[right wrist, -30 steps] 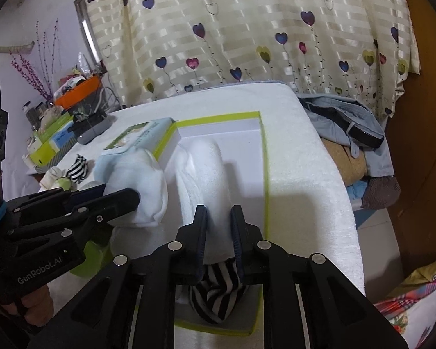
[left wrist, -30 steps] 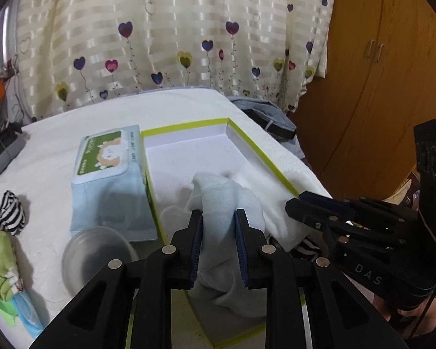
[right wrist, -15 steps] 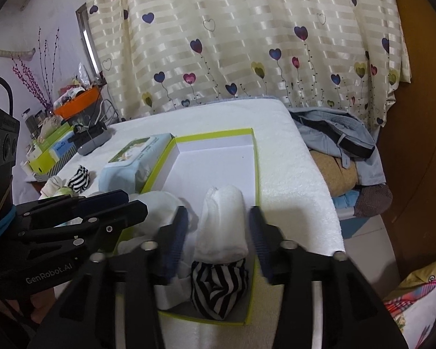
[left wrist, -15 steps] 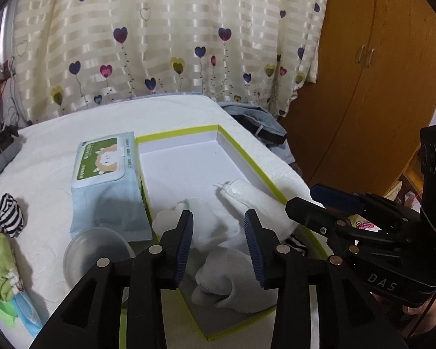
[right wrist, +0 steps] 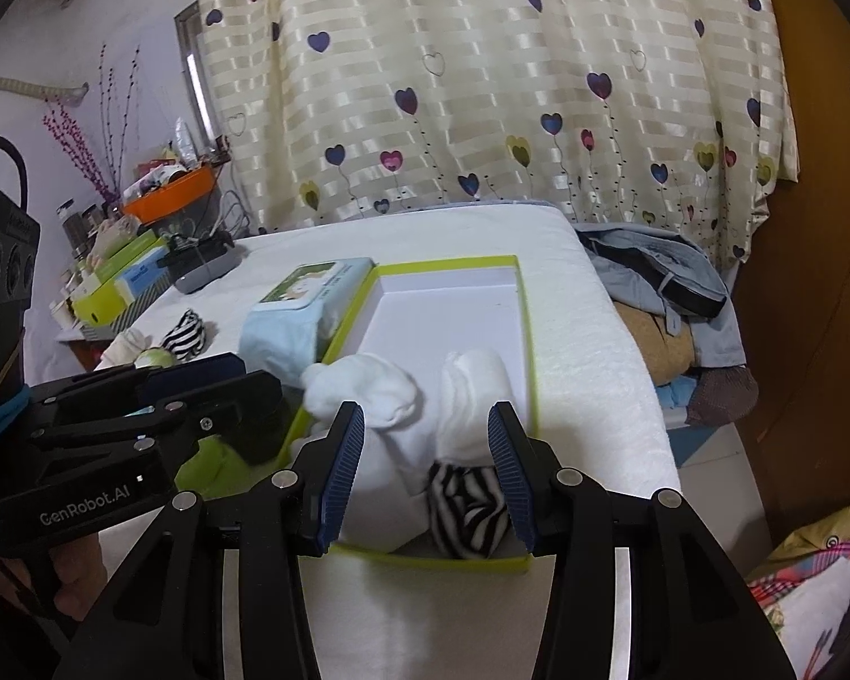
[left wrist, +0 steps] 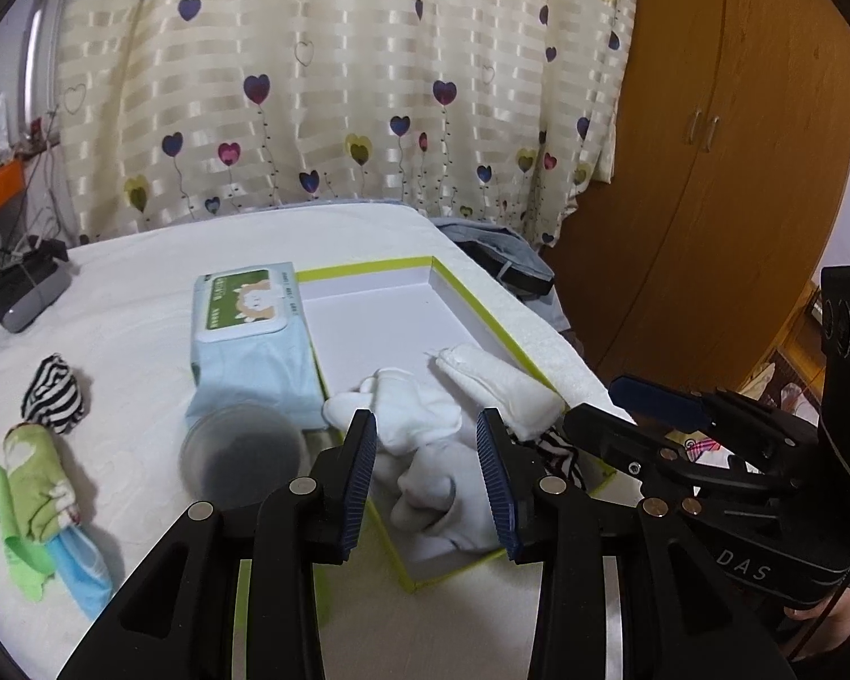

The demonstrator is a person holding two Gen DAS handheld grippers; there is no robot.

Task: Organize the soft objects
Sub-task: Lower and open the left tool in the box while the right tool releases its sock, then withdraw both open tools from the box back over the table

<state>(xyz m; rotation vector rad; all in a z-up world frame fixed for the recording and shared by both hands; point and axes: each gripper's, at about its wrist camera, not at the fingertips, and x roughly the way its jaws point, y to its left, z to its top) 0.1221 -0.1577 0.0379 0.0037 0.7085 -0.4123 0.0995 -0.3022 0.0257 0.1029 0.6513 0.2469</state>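
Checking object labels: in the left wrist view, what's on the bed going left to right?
Green patterned cloth roll → striped sock → clear round container → white socks in the green-edged box → right gripper.

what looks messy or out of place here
Inside the green-edged box, the white socks lie in a loose heap at the near end, over a striped sock. Another striped sock sits out on the bed.
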